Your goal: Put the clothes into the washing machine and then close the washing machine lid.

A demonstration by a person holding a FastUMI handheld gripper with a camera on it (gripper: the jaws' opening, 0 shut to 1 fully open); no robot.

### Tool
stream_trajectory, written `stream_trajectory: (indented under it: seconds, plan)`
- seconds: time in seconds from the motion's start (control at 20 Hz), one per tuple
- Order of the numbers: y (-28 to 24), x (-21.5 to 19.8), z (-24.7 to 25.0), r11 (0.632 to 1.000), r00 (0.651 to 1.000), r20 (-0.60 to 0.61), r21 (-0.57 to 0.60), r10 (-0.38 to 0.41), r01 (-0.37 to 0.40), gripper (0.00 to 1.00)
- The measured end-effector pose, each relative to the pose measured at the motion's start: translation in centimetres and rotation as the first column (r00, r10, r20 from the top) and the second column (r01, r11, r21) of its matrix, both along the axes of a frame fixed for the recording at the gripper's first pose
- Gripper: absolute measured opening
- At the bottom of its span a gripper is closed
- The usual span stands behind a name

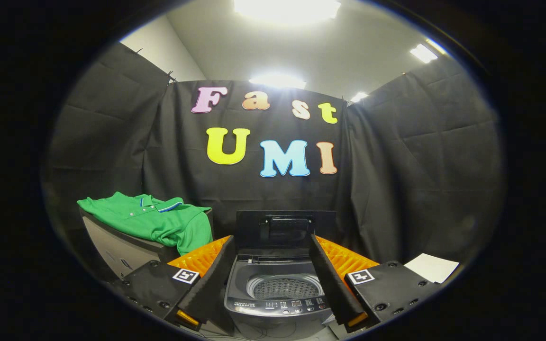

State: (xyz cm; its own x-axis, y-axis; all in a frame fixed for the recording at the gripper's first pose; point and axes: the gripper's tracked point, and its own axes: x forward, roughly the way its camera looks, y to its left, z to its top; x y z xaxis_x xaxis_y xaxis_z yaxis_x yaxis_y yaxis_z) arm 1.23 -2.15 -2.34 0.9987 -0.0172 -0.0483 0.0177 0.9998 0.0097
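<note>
Green polo shirt w/ blue-white collar trim, on a grey box. Washing machine grey, lid black, drum silver w/ dot-hole pattern. White paper at right.

The gripper holds its 2 fingers spread wide, gripping nothing. Between them stands a grey top-loading washing machine, its dark lid raised upright and its perforated metal drum exposed. A green collared polo shirt lies draped over a grey cabinet beyond the left finger.
</note>
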Motion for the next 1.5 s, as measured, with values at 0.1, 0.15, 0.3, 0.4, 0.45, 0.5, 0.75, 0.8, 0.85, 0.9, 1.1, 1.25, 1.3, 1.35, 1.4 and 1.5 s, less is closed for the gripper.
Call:
stream_trajectory:
  seconds: [0.1, 0.15, 0.3, 0.4, 0.45, 0.5, 0.75, 0.8, 0.85, 0.9, 1.1, 1.25, 1.3, 1.35, 1.4, 1.5]
  plan:
    - [0.1, 0.1, 0.0, 1.0, 1.0, 0.001, -0.007, 0.001, -0.001, 0.98]
    - [0.2, 0.1, 0.1, 1.0, 1.0, 0.003, -0.009, 0.0, 0.0, 0.98]
    - [0.7, 0.5, 0.3, 1.0, 1.0, 0.009, -0.002, 0.009, -0.009, 0.98]
    - [1.1, 0.9, 0.4, 1.0, 1.0, 0.003, -0.006, 0.016, -0.016, 0.98]
    - [1.4, 1.0, 0.7, 1.0, 1.0, 0.008, -0.004, 0.02, -0.02, 0.98]
    - [1.8, 1.2, 0.9, 1.0, 1.0, 0.01, 0.0, 0.029, -0.029, 0.98]
    - [4.2, 2.6, 2.6, 0.997, 0.996, 0.028, -0.002, 0.079, -0.079, 0.98]
    - [4.9, 2.9, 3.1, 0.996, 0.995, 0.032, -0.004, 0.091, -0.091, 0.97]
    - [5.4, 3.2, 3.5, 0.995, 0.994, 0.037, -0.008, 0.103, -0.103, 0.98]
    - [5.9, 3.6, 3.9, 0.994, 0.993, 0.042, -0.013, 0.112, -0.112, 0.98]
    - [8.1, 4.6, 5.0, 0.988, 0.987, 0.054, -0.007, 0.154, -0.154, 0.98]
    - [9.7, 5.2, 5.8, 0.983, 0.981, 0.06, -0.015, 0.184, -0.183, 0.98]
    - [10.2, 5.4, 6.0, 0.981, 0.979, 0.063, -0.014, 0.194, -0.193, 0.98]
    - [10.7, 5.6, 6.3, 0.979, 0.977, 0.064, -0.011, 0.204, -0.203, 0.98]
    - [11.3, 6.0, 6.4, 0.977, 0.975, 0.065, -0.007, 0.213, -0.213, 0.98]
    - [12.3, 6.6, 6.8, 0.974, 0.973, 0.061, 0.002, 0.224, -0.225, 0.98]
